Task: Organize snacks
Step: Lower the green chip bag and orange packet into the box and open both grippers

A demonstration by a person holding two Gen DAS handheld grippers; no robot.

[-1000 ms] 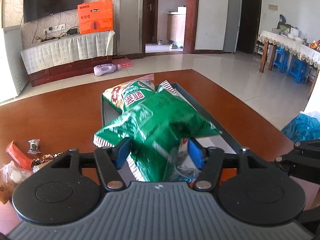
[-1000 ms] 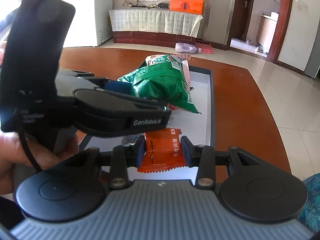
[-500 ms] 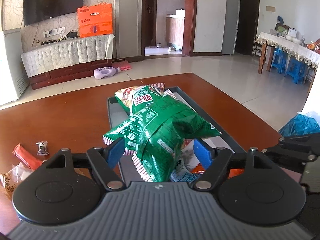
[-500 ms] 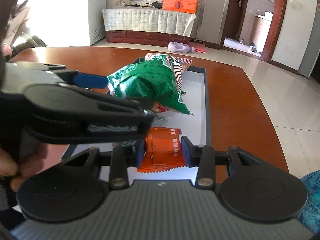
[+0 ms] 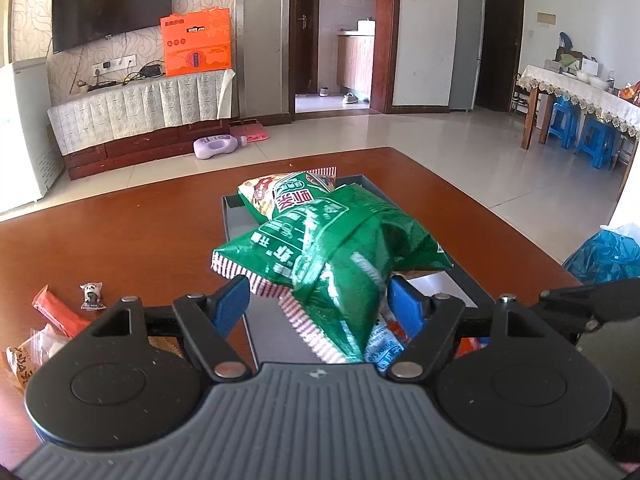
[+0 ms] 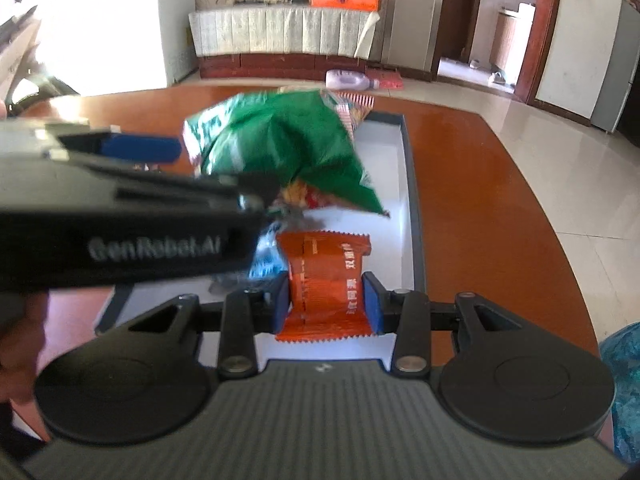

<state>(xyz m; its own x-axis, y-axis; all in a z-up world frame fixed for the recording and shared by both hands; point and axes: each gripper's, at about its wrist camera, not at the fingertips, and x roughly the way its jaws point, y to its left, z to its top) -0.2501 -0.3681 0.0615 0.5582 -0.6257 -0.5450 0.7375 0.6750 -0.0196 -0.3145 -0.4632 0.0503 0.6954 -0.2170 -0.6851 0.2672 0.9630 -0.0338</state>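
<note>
Left gripper [image 5: 318, 304] has its jaws spread wide, and the green chip bag [image 5: 332, 252] sits loose between the blue pads with neither pad pressing on it. The bag lies in the dark tray [image 5: 232, 216] on top of another snack bag [image 5: 280, 192] at the tray's 12 o'clock end. So that one looks dropped off.

Right gripper [image 6: 326, 306] is about a third open and clamped on an orange snack packet [image 6: 326, 280], squeezing it at the waist. The packet hangs over the tray's pale floor [image 6: 386, 184] at the 6 o'clock end, just below the green bag.

How I'd do this bit: lower the orange packet flat onto the bare floor toward 5 o'clock, clear of the green bag's corner, then open up so it doesn't flip. Pull the left gripper straight back first, since it's crowding the right one's 9 o'clock side.

More loose snacks [image 5: 60, 320] wait on the wooden table [image 5: 132, 240] around 8 o'clock of the tray, so plenty left.
</note>
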